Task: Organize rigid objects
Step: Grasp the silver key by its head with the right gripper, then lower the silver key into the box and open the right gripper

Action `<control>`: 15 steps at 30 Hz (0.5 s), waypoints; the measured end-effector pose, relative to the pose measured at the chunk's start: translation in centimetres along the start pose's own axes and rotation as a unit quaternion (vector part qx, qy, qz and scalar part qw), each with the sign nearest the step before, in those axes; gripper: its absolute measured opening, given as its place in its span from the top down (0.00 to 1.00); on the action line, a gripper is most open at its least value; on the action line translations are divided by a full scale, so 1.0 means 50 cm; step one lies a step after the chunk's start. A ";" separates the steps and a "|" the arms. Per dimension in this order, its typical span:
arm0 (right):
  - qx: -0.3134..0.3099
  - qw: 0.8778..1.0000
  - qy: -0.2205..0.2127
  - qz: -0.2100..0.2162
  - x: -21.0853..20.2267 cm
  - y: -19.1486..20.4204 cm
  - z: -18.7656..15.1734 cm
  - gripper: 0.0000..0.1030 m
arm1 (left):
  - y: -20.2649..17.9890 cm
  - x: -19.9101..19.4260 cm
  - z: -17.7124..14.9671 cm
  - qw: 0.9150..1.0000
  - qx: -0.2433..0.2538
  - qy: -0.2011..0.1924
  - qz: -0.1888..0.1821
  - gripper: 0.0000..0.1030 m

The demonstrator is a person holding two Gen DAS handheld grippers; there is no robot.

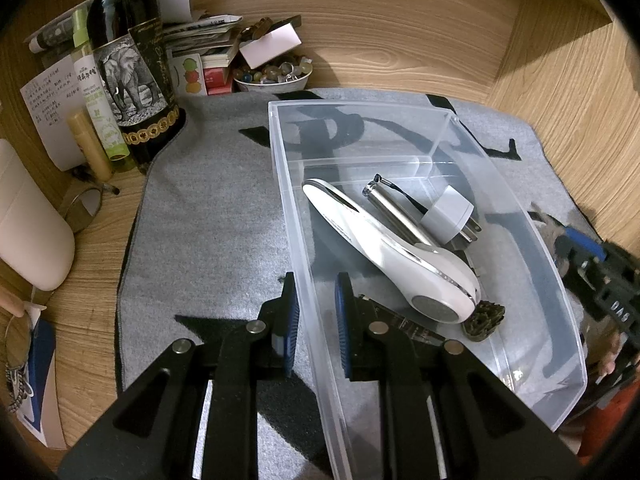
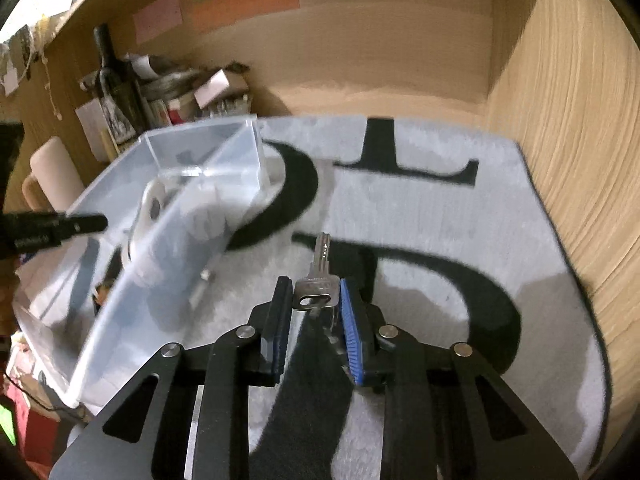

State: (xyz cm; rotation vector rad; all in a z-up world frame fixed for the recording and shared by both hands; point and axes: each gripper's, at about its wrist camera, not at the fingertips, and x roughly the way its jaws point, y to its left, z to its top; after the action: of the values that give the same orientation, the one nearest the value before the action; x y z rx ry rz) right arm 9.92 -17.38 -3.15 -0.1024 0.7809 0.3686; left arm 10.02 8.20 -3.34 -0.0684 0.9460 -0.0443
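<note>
The left claw (image 1: pixel 316 312) is pressed together on the thin near wall of the clear plastic bin (image 1: pixel 560 280), one pad inside and one outside. The right claw (image 2: pixel 312 304) pinches a silver metal key (image 2: pixel 318 280) by its flat head, blade pointing away, above the grey felt mat (image 2: pixel 440 216) with much open room right of the bin. Inside lie a smooth white lint shaver (image 1: pixel 384 248), a steel cylinder (image 1: pixel 392 212) and a white plug adapter (image 1: pixel 450 216).

You face a wood-grain alcove: a back wall (image 2: pixel 380 52) with coloured paper notes (image 2: pixel 244 0), a side wall (image 2: pixel 568 128), and a wooden surface (image 1: pixel 92 264) under a grey mat (image 2: pixel 460 216) with black lettering. Light is warm and dim.
</note>
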 end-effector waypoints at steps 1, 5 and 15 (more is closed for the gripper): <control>0.000 1.000 -0.007 0.002 -0.006 0.002 0.008 0.78 | 0.001 0.000 0.000 1.000 0.000 0.000 0.000 0.85; -0.007 0.999 -0.034 0.011 -0.024 0.017 0.039 0.78 | 0.000 0.000 0.000 1.000 0.000 0.000 0.000 0.85; -0.045 0.993 -0.100 0.051 -0.071 0.089 0.115 0.78 | 0.000 0.000 -0.001 1.000 0.000 0.000 0.000 0.85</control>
State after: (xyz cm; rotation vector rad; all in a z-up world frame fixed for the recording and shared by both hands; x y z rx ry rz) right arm 9.86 -12.94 3.64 -0.1087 0.5728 0.5030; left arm 10.01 8.18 -3.37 -0.0681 0.9451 -0.0441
